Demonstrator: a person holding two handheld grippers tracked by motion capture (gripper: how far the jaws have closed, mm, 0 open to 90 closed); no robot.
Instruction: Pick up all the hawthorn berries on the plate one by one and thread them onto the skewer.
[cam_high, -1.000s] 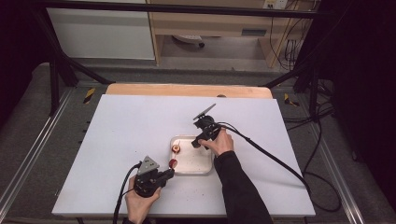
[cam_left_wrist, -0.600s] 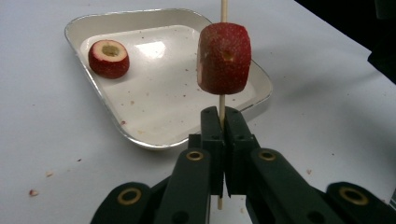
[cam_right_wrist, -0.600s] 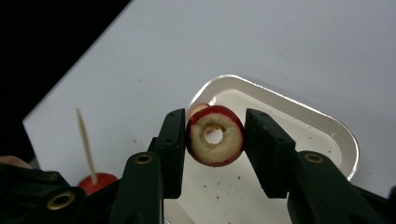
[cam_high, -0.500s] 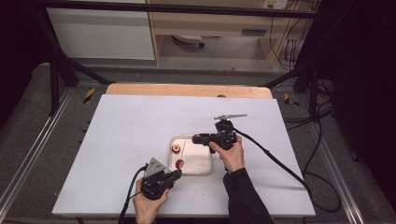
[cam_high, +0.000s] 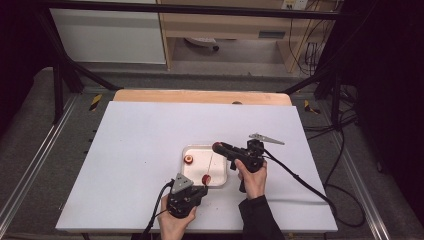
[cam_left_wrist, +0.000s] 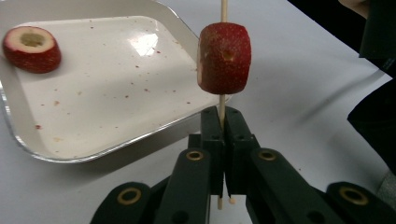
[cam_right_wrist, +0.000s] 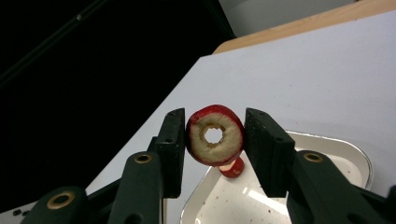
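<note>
Moved: right claw (cam_high: 217, 147) has swung from over the tray's far edge out to the tray's right side, now lying level and pointing left; left claw (cam_high: 202, 181) has slid rightward along the near edge of the tray (cam_high: 192, 150).
Left claw: pressed together on a thin wooden skewer (cam_left_wrist: 222, 116), which stands upright from the jaws.
Threaded piece: one red fruit slice (cam_left_wrist: 224, 58) already sits on the skewer, above the jaws and just off the tray's near corner.
Right claw grip: clamped on a cored fruit ring (cam_right_wrist: 215, 135), its hole facing the camera on that claw.
Loose piece: another cored slice (cam_left_wrist: 31, 48) lies in the tray's far left part, untouched.
Tabletop: white tabletop (cam_high: 150, 130) bears the tray; juice specks dot the tray floor.
Meaning: ring and skewer are now close but apart; likely next, the ring's hole must be lined up with the skewer tip.
Risk: soft ring could split if squeezed or pushed off-centre.
</note>
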